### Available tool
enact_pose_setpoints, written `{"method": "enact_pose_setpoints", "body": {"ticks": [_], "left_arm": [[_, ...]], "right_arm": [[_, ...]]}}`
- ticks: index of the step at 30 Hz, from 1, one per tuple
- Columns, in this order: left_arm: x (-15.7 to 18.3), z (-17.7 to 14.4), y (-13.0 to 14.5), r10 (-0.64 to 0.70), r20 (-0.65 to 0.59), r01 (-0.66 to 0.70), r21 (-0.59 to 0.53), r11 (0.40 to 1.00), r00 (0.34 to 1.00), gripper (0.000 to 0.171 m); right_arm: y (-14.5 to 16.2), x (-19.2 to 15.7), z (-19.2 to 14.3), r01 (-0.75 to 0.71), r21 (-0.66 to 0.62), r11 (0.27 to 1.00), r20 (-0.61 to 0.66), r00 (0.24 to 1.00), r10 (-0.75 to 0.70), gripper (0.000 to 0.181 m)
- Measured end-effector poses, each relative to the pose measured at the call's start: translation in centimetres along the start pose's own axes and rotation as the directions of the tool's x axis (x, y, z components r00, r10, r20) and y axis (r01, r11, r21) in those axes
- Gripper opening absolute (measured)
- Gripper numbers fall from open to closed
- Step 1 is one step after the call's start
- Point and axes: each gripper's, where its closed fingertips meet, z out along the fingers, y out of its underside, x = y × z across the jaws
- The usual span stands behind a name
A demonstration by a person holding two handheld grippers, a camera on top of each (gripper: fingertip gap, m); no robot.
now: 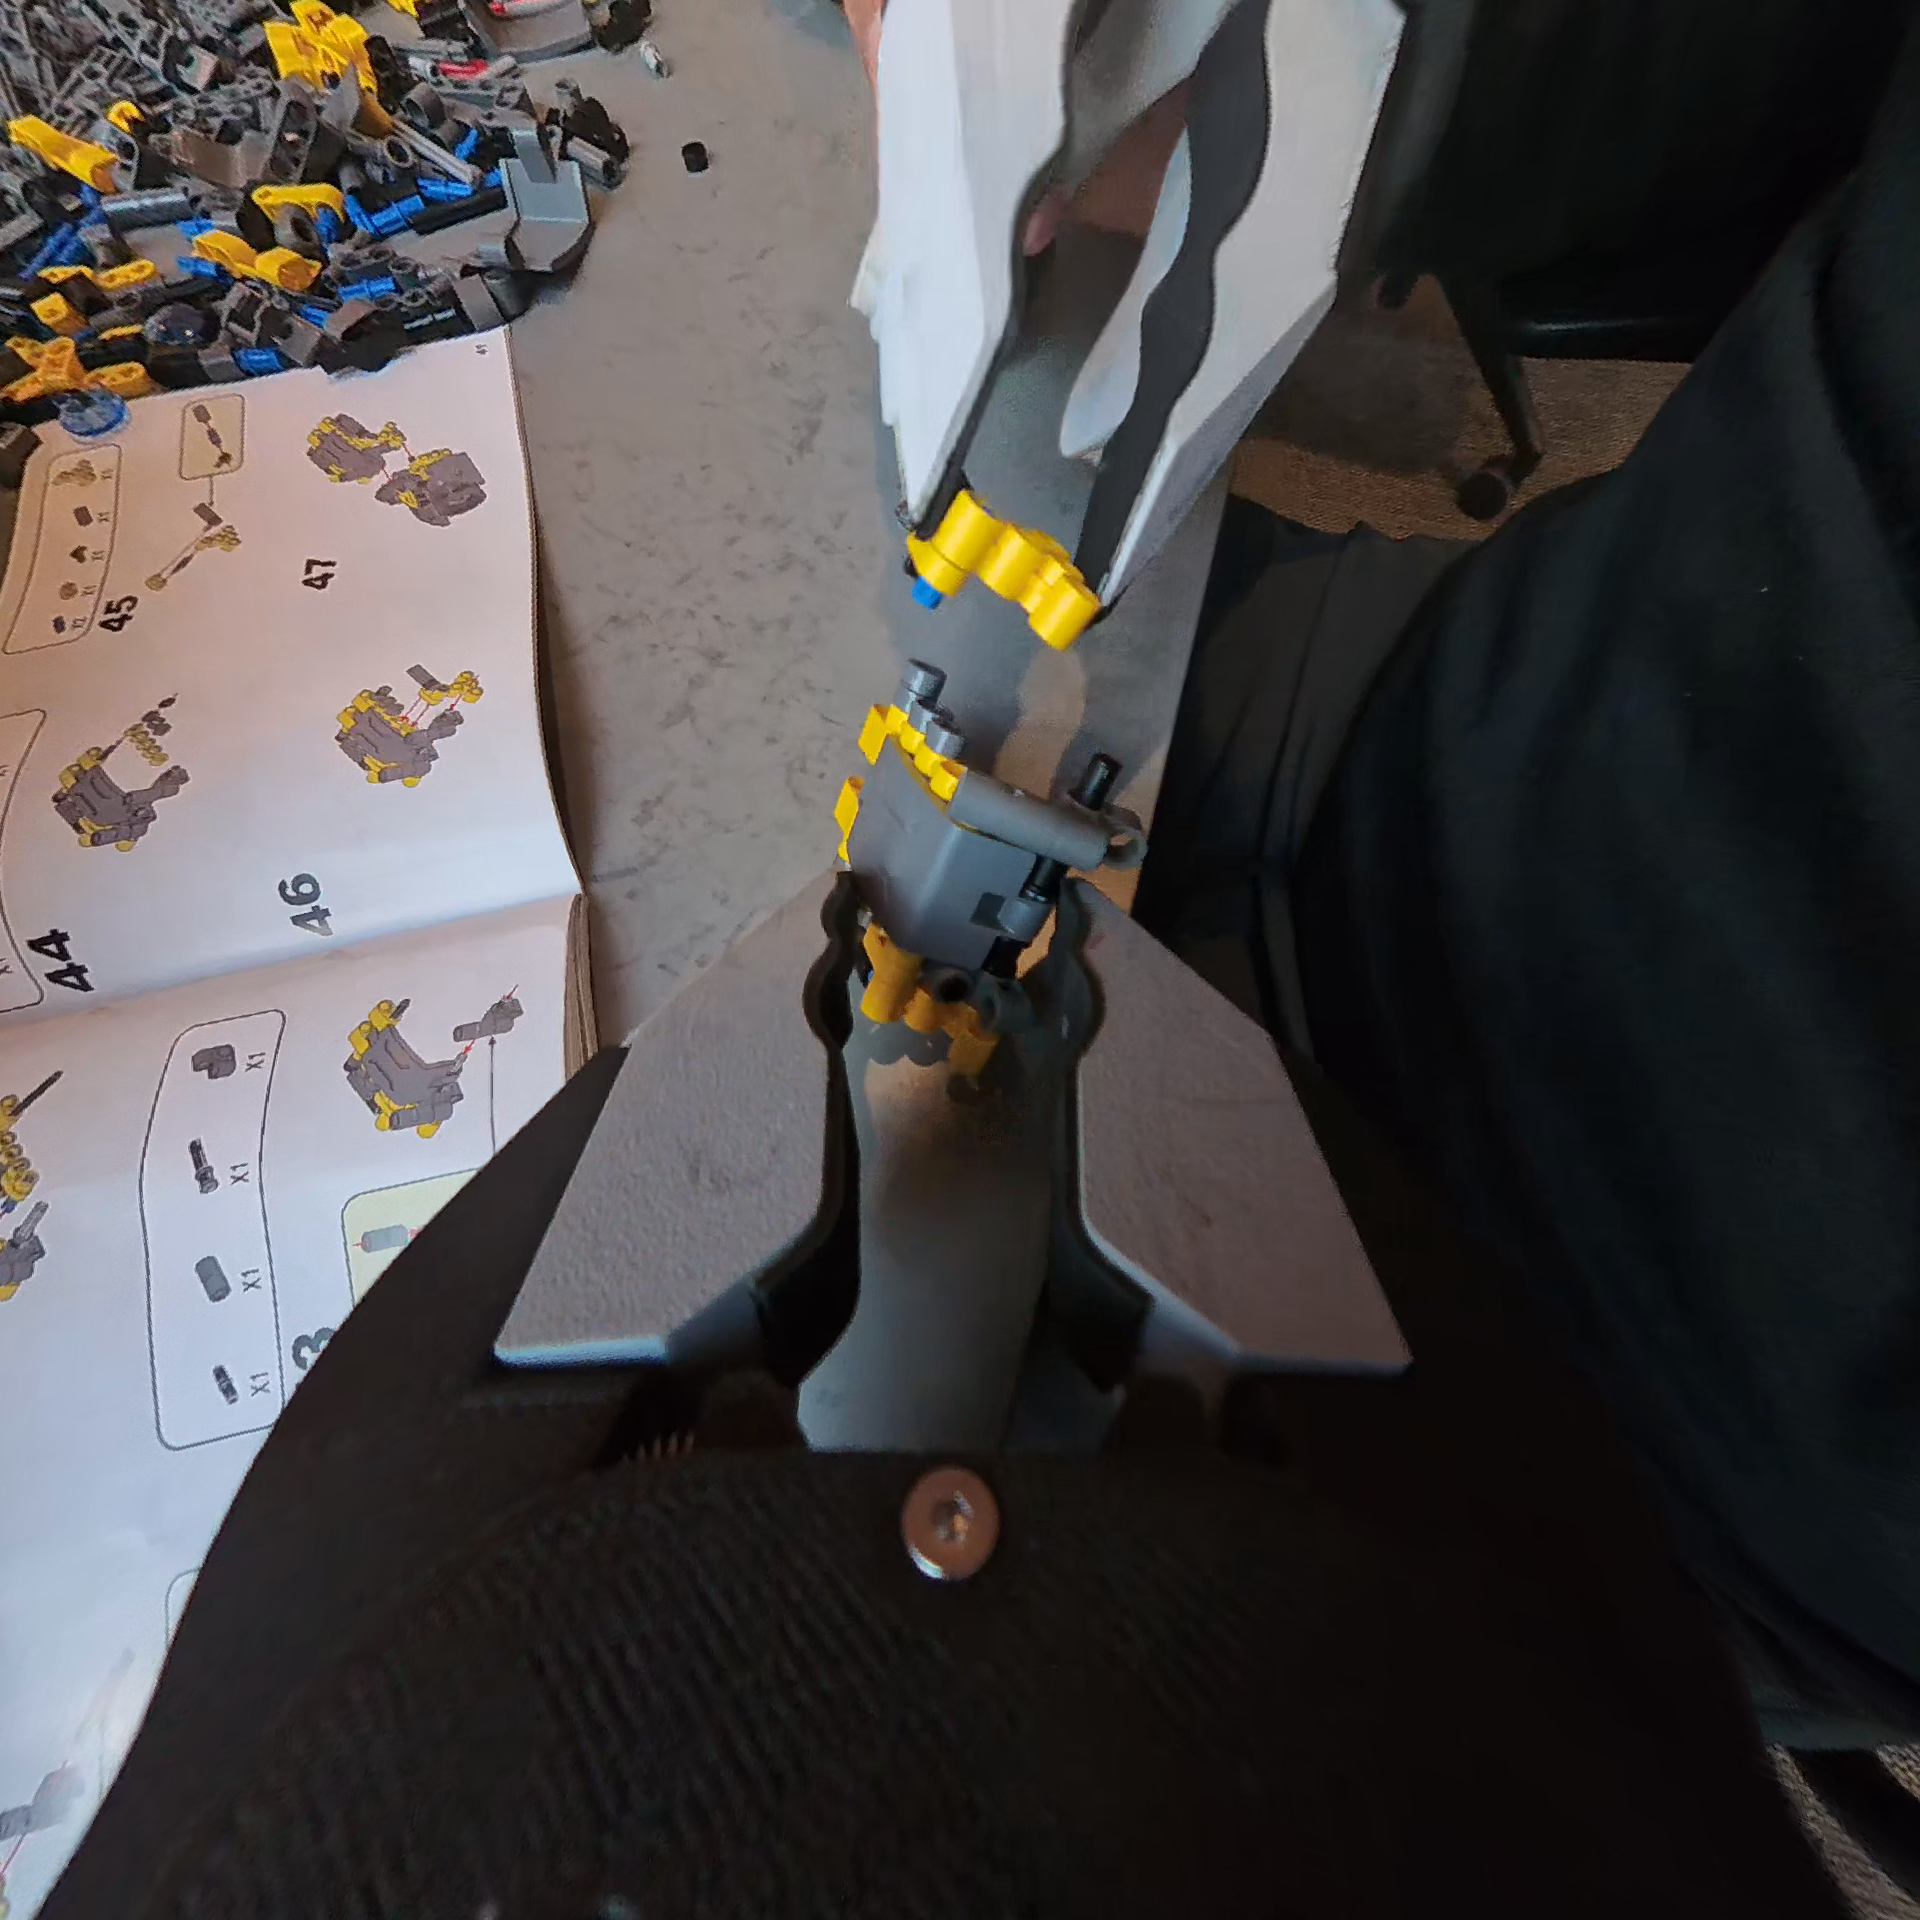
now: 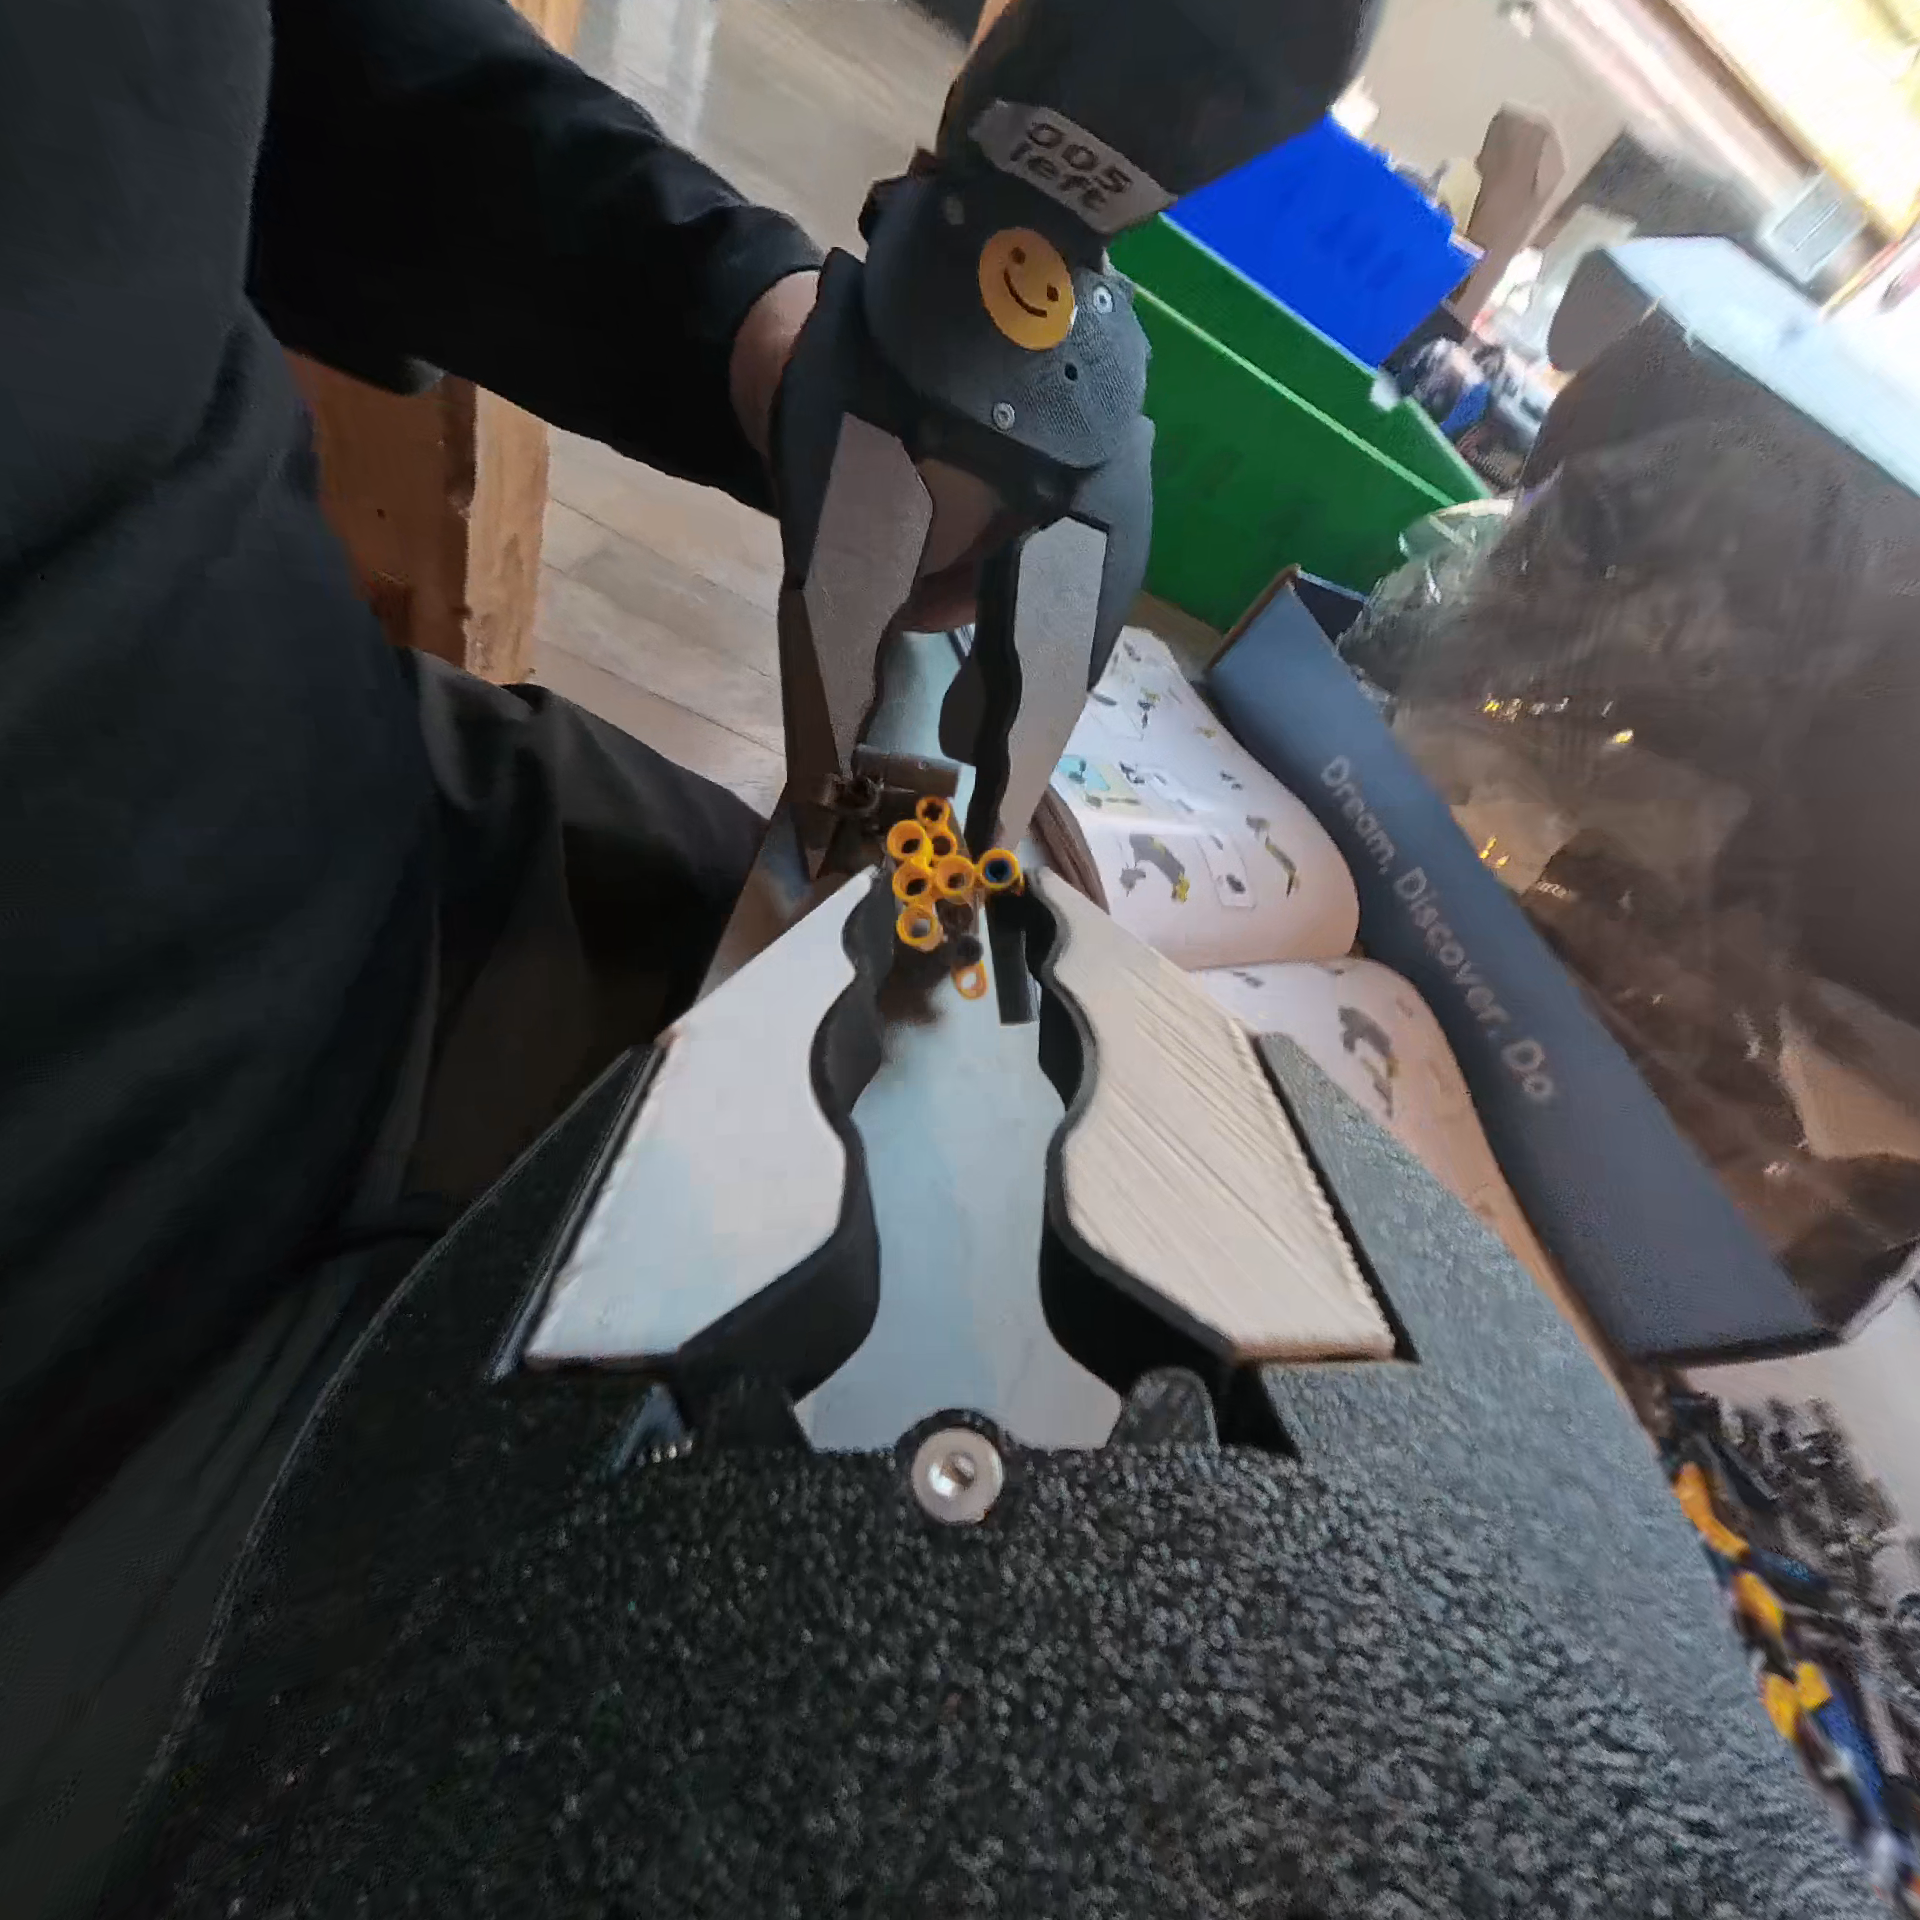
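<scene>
The left gripper [image 1: 951, 935] pinches a blocky grey-and-yellow brick assembly [image 1: 956, 842] between nearly closed fingertips, its studs and black pins pointing toward twelve o'clock. Just beyond it, apart by a small gap, the right gripper [image 1: 1003, 551] clamps a small yellow lobed connector [image 1: 1003, 566] — glossy plastic with round holes and a blue pin at one end. At nine o'clock in the left wrist view an open instruction booklet [image 1: 270, 727] lies on the scuffed grey table [image 1: 707, 416], and at eleven o'clock sits a heap of loose bricks [image 1: 239, 197] — yellow, blue, black, grey.
</scene>
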Motion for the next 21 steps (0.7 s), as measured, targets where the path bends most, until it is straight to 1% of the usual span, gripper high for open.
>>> {"method": "enact_pose_setpoints", "body": {"ticks": [3, 10, 21], "left_arm": [[-0.1, 0.0, 0.0, -0.023, -0.019, 0.023, -0.004, 1.000, 1.000, 0.035], [-0.4, -0.2, 0.1, -0.080, -0.059, 0.080, -0.009, 0.997, 0.995, 0.034], [-0.6, -0.2, 0.1, -0.101, -0.069, 0.100, -0.009, 0.995, 0.992, 0.034]], "right_arm": [[0.3, 0.3, -0.1, -0.059, -0.019, 0.998, 0.010, 0.998, 0.060, 0.023], [1.1, 0.9, 0.1, -0.096, -0.059, 0.994, -0.010, 0.995, 0.096, 0.023], [1.2, 1.0, 0.3, -0.067, -0.065, 0.996, -0.021, 0.998, 0.065, 0.023]]}}
